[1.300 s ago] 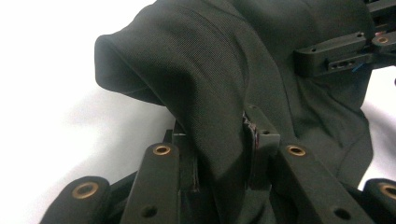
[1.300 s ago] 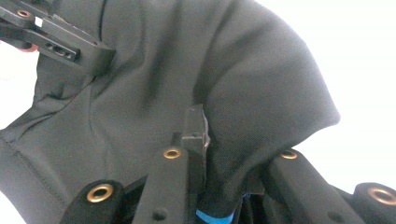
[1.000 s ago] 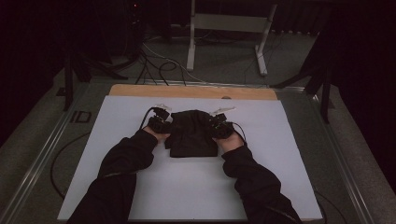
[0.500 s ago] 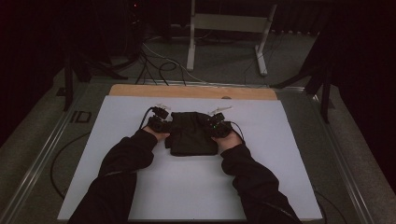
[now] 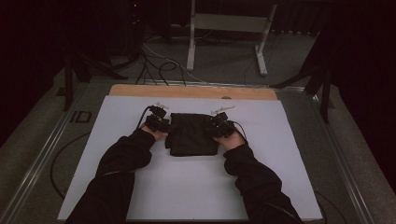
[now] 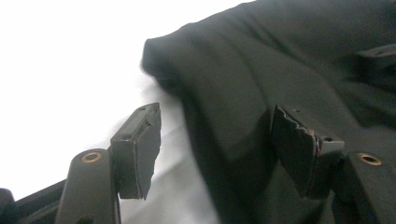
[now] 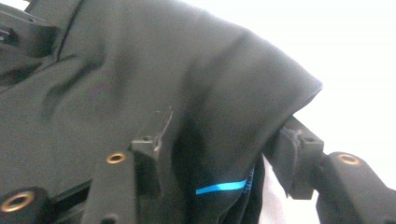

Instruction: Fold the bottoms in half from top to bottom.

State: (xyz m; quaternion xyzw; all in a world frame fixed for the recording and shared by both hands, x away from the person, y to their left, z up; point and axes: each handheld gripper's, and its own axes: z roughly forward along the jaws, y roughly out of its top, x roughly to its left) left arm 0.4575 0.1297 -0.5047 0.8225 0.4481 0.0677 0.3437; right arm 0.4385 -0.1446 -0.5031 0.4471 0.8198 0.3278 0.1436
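High view: folded black garment (image 5: pixel 192 134) mid-table on white sheet (image 5: pixel 187 186), roughly square, long axis slightly near-far. Left gripper (image 5: pixel 161 124) and right gripper (image 5: pixel 219 126) at its side edges.

Left gripper view: jaws just opening, apart, fold edge between, unpinched.

Right gripper view: just opening too, cloth draped between, loose. Risk: snagged hem drags fold open on withdrawal.

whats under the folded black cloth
The folded black cloth lies on the white sheet, bare all around it. Whatever sits directly beneath is covered by the fabric.
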